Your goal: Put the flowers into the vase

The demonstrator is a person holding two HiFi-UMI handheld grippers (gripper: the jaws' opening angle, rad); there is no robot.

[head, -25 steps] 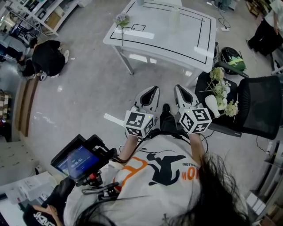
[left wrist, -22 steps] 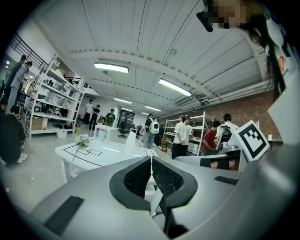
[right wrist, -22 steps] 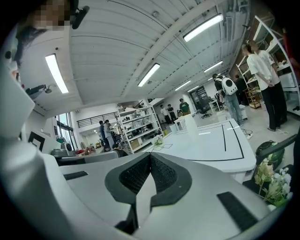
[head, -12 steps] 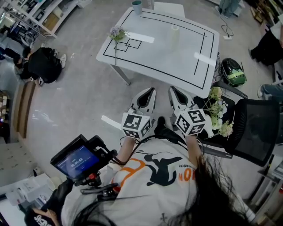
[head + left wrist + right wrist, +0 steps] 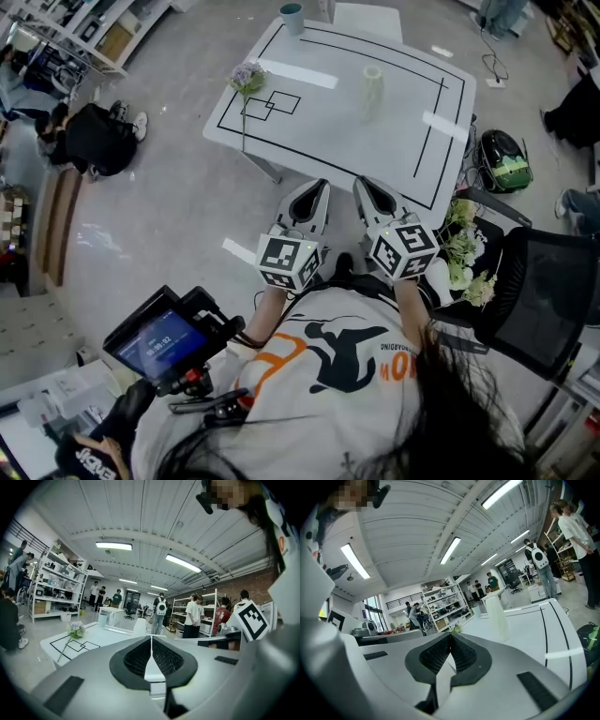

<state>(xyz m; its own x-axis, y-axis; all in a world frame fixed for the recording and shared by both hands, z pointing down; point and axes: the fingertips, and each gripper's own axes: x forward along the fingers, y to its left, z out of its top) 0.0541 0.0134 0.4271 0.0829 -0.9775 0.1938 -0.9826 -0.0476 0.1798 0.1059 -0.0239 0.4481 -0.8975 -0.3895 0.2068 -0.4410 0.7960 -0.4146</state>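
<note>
A pale lilac ruffled flower point(image 5: 247, 77) lies flat at the left end of the white table taped with black lines point(image 5: 328, 127), its head toward the far edge and its thin stem running back toward me. My left gripper point(image 5: 317, 186) is closed, empty. A pale cylindrical vase point(image 5: 373, 82) stands upright mid-table. My right gripper point(image 5: 364, 184) is closed on nothing. White-and-green blooms point(image 5: 466, 255) lie on a black chair point(image 5: 536, 281).

White T-shirt point(image 5: 328, 375), back: orange letters "MO", the rest under dark hair; small print beside them too fine to read. Black handheld monitor point(image 5: 159, 342), blue screen: white digits, blurred. Black sleeve point(image 5: 89, 459): white lettering, unreadable. Cubes on left gripper point(image 5: 321, 186) and right gripper point(image 5: 360, 182): black-and-white square code markers, no letters.
</note>
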